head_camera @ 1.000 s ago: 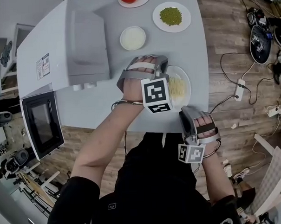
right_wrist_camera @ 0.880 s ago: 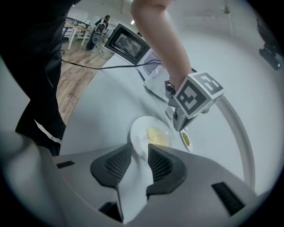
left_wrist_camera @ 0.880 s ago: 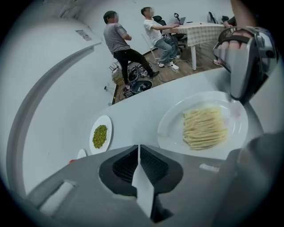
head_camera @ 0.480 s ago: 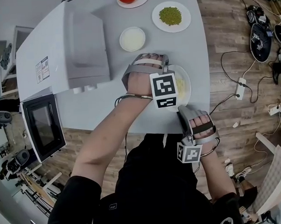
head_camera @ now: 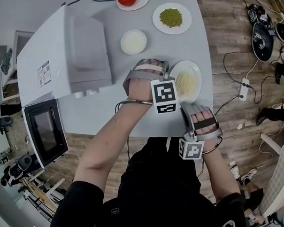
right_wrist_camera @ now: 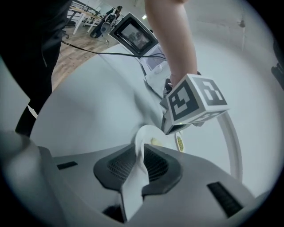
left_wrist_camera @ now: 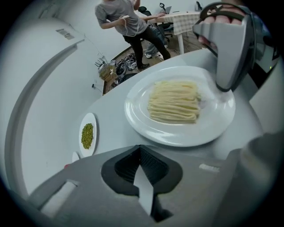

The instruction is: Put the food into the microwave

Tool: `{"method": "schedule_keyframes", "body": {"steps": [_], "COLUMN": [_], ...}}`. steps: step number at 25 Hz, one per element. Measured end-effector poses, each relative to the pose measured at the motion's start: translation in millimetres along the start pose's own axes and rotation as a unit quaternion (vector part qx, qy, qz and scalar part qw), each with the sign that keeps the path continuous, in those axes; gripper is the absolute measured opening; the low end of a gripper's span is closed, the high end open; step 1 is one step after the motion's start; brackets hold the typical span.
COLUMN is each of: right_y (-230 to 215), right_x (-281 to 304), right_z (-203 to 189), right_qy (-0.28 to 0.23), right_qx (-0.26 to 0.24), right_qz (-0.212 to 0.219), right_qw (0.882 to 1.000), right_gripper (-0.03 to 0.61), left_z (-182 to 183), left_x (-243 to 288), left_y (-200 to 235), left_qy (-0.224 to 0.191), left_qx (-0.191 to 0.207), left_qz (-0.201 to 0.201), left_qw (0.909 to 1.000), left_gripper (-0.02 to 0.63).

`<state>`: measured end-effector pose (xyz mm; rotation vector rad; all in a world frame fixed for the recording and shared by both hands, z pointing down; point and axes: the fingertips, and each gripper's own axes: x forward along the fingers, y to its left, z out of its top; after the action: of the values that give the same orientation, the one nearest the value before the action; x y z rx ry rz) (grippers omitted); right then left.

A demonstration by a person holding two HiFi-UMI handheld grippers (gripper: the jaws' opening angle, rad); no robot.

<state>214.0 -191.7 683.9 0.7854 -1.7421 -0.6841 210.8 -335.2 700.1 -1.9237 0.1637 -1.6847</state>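
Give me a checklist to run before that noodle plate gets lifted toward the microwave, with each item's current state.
1. Microwave door open: ok, it stands swung wide.
2. Right tongs on the plate: ok; the jaws have just been closing and the near rim sits pinched between them.
3. Left tongs on the plate: not ok; jaws together, nothing between, and the plate lies just beyond them.
4. Noodles clear of the rim: ok, heaped mid-plate.
5. Microwave cavity free: cannot tell, no view shows inside.
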Motion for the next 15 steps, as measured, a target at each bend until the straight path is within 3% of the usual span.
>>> {"method": "schedule_keyframes", "body": {"steps": [1,4,9,15], "right_y": [-0.2,-1.4,3.5,-12.9], "right_x": [2.6,7.2,8.5,-5.0], "right_z": [-0.9,-1.7,-2.5,-5.0], "right_qy": [0.004,0.016,0.035,0.037], "right_qx": [0.000,0.003,-0.020,-0.041], "right_qz": [0.004,0.010,0.021,-0.009], "right_qw": [1.000,1.000,0.999,0.998], "right_gripper": [0.049,0.044,0.043,0.031], "left_z": [0.0,0.4,-6.8,-12.3], "left_x": [-0.1,0.1,-17.3,-67.3], "left_y": [0.3,0.1,8.9,2.1], "left_qy": [-0.001,-0.001,0.003,-0.016], "left_qx": [-0.002,0.001,-0.043,-0.068], "left_qz": [0.002,0.006,0.040,0.067], "left_qw": [1.0000,1.0000,0.9983,0.9953], "left_gripper": [0.005,0.005,0.005,0.006]}}
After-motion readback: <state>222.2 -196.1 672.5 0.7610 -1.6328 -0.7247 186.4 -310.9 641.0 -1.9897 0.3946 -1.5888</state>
